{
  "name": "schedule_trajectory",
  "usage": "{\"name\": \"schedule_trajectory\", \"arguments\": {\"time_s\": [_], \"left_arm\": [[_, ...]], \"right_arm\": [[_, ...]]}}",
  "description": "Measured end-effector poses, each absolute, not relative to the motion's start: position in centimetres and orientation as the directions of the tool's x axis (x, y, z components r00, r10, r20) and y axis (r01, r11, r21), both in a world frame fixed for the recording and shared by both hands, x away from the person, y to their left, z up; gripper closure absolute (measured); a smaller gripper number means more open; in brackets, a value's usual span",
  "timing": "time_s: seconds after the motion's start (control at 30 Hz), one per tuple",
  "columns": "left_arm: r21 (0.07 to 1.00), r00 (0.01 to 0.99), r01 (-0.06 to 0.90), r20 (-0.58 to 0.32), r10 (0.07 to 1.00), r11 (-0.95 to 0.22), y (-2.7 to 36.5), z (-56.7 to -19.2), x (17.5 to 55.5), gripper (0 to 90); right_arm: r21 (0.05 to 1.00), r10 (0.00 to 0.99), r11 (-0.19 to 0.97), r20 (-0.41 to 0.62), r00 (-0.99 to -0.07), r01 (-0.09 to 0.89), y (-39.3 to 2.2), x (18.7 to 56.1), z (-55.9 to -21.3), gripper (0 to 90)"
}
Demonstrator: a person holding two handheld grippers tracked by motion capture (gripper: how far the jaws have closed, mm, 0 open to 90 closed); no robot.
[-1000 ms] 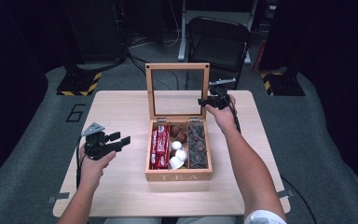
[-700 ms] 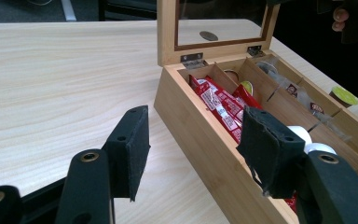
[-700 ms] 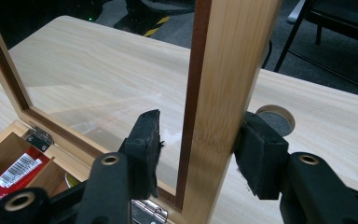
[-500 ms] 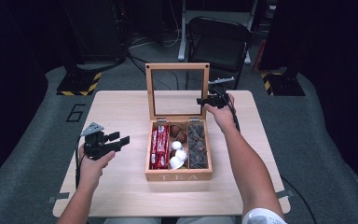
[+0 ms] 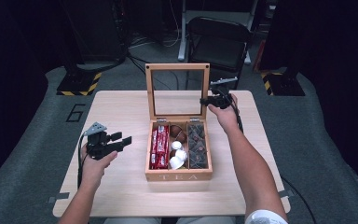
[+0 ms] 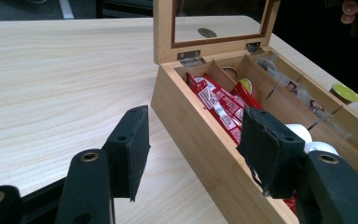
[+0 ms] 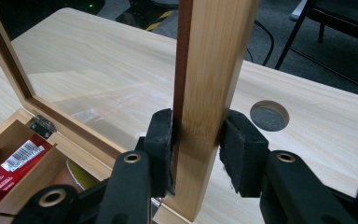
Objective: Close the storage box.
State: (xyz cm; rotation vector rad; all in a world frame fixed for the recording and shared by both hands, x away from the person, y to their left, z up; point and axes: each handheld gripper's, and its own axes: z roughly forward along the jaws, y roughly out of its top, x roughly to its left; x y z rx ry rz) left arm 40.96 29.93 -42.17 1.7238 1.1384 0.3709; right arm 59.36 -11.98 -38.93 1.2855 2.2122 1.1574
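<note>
Table (image 5: 121, 112) left of the tea box (image 5: 178, 176) is bare wood, as is the strip along the near edge. The upright glass lid (image 5: 177, 67) blocks any reach across the box from behind; its right frame post is clamped by the right gripper (image 5: 209, 100), so that side is occupied. Box compartments are open from above. The left gripper (image 5: 121, 138) is held with jaws apart, just beside the box's left wall. A round cable hole (image 7: 269, 115) is cut in the table behind the lid.

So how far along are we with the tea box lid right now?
Done: the tea box stands open, its lid upright. In hand: the right gripper has just been closing and now pinches the lid's side frame. Left: swinging the lid, probably down to shut; the left gripper waits open beside the box.
</note>
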Motion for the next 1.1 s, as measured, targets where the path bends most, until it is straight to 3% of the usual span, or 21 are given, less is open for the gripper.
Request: {"name": "schedule_trajectory", "arguments": {"time_s": [1.1], "left_arm": [[0.853, 0.516, 0.517, -0.239, 0.822, -0.076, 29.1, -41.7, 41.7, 42.3]], "right_arm": [[0.821, 0.84, 0.276, 0.046, -0.54, 0.499, -11.8, 56.8, -38.9, 65.5]]}}
